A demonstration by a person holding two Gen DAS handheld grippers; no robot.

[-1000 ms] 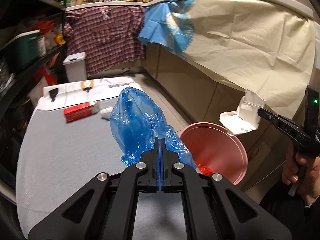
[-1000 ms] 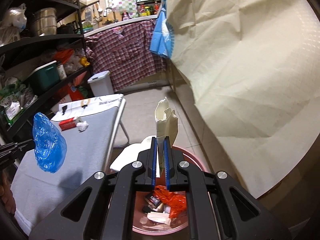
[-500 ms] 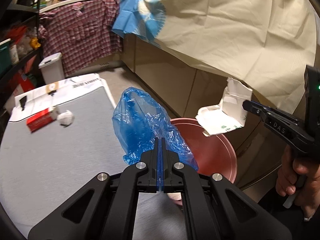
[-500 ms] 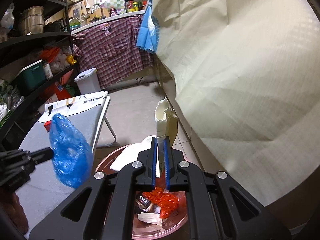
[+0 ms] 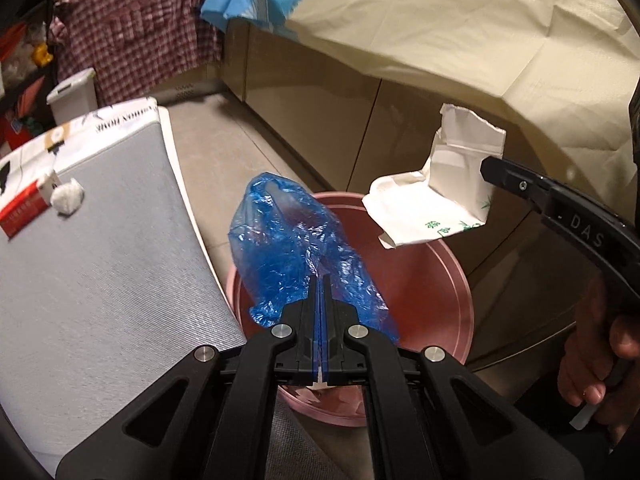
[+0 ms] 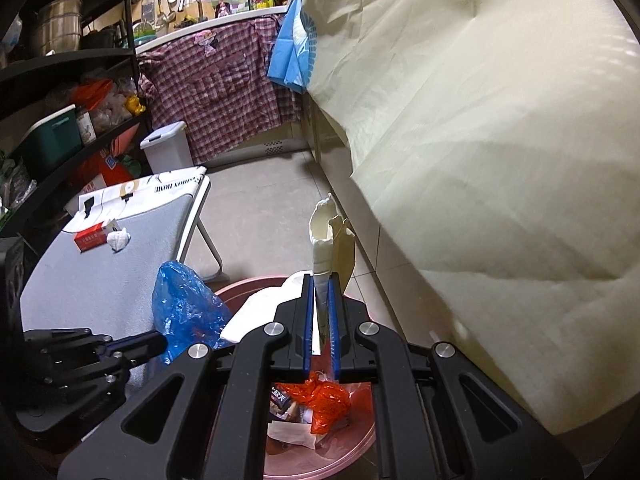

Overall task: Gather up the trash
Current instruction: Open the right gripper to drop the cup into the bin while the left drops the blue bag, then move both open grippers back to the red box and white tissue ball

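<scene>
Left gripper (image 5: 320, 280) pinches a crinkled translucent blue plastic bag (image 5: 296, 248) at centre frame; right gripper (image 6: 321, 280), jaws opening, holds a torn white paper packet (image 6: 326, 240).

cream sheet (image 6: 460, 128) drapes over the counter on the right, hanging down past the cabinet fronts. blue cloth (image 6: 294, 46) hangs beside it, then a plaid shirt (image 6: 216, 88) over the far counter edge. white lidded box (image 6: 166, 148) stands on the tiled floor (image 6: 260, 200) below the shirt. black shelving (image 6: 68, 60) at left carries a steel pot (image 6: 60, 26) and a green container (image 6: 52, 136).
</scene>
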